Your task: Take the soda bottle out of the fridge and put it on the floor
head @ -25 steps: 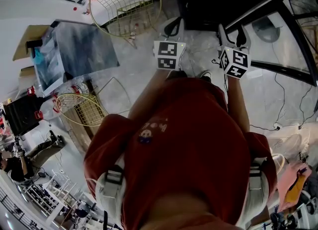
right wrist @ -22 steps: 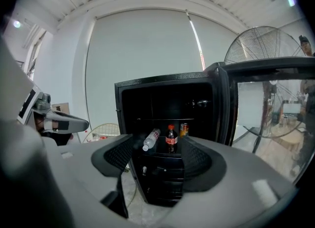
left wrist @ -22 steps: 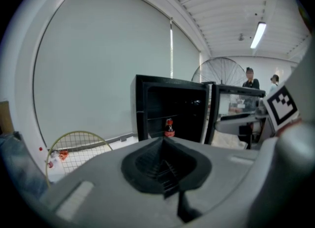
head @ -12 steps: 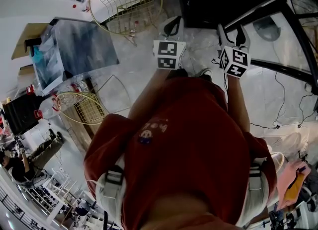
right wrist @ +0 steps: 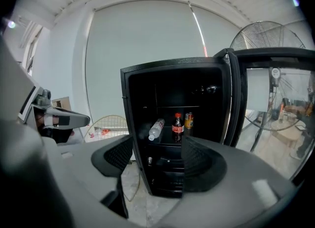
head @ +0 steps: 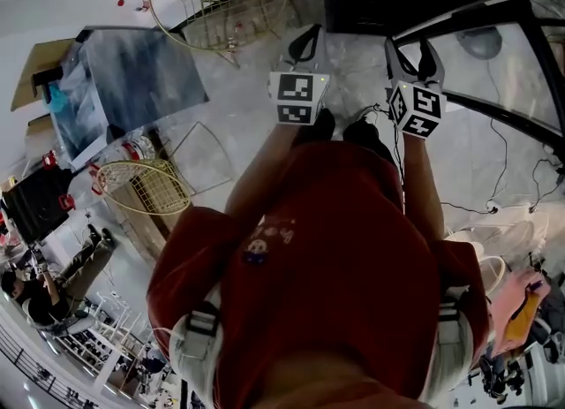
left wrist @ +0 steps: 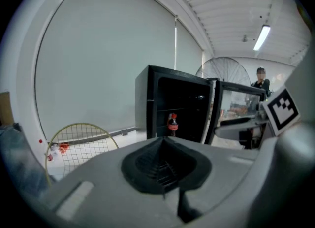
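Retrieval has not begun: the fridge (right wrist: 172,68) stands open, but the soda bottle (right wrist: 177,126) is upright on a shelf inside, between a lying water bottle (right wrist: 156,129) and a can (right wrist: 189,120). The right gripper (right wrist: 157,160) faces it from well back, jaws wide and empty; the left gripper (left wrist: 165,165) has its jaws together on nothing. Reaching in, gripping, lifting out and setting it on the floor (right wrist: 142,212) all remain.
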`<state>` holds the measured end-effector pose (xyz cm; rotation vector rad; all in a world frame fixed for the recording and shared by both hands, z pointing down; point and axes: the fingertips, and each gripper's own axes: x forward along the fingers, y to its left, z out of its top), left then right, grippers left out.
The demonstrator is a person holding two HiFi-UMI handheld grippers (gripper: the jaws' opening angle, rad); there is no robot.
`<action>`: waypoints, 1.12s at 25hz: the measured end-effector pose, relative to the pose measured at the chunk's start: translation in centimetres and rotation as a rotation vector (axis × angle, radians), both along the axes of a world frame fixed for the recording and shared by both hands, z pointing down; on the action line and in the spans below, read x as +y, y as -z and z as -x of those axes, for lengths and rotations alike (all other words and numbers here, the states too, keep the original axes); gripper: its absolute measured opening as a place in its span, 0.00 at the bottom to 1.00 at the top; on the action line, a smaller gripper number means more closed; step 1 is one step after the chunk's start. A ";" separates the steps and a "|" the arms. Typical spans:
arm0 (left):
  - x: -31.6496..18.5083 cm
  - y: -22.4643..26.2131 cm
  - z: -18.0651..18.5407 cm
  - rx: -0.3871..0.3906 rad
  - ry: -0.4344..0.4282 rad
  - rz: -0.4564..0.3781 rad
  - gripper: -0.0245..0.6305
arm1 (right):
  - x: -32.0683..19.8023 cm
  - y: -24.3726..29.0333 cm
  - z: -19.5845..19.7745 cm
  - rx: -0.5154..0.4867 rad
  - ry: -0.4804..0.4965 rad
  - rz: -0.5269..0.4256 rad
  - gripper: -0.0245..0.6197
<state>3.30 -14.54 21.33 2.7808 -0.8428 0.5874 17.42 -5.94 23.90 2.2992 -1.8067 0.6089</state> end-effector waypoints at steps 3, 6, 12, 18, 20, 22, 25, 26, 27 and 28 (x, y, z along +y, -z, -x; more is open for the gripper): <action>-1.1 -0.8 0.7 -0.015 -0.008 -0.020 0.04 | -0.8 -0.7 0.7 -0.004 -0.008 0.013 0.49; -1.7 -1.8 1.0 -0.027 -0.019 -0.041 0.04 | -1.2 -1.6 1.0 -0.002 -0.018 0.024 0.49; -2.1 -3.2 0.8 -0.040 0.002 -0.038 0.04 | -1.8 -2.6 0.4 0.002 0.005 0.029 0.49; -0.8 -4.4 -1.9 -0.062 0.089 -0.057 0.04 | -1.5 -4.4 -3.7 -0.023 0.081 0.025 0.49; 0.1 -4.8 -2.7 -0.072 0.135 -0.061 0.04 | -1.3 -4.9 -4.8 -0.030 0.128 0.020 0.49; 0.8 -5.2 -3.3 -0.083 0.191 -0.059 0.04 | -1.5 -5.6 -5.7 -0.036 0.186 0.016 0.49; 2.0 -5.9 -4.3 -0.083 0.250 -0.058 0.04 | -1.5 -6.6 -6.9 -0.038 0.246 0.012 0.49; 2.5 -6.1 -4.7 -0.078 0.263 -0.056 0.04 | -1.3 -6.8 -7.2 -0.038 0.259 0.009 0.49; 2.9 -6.3 -5.1 -0.075 0.275 -0.054 0.04 | -1.2 -7.0 -7.5 -0.037 0.270 0.007 0.49; 3.3 -6.6 -5.3 -0.073 0.285 -0.054 0.04 | -1.2 -7.2 -7.7 -0.035 0.281 0.005 0.49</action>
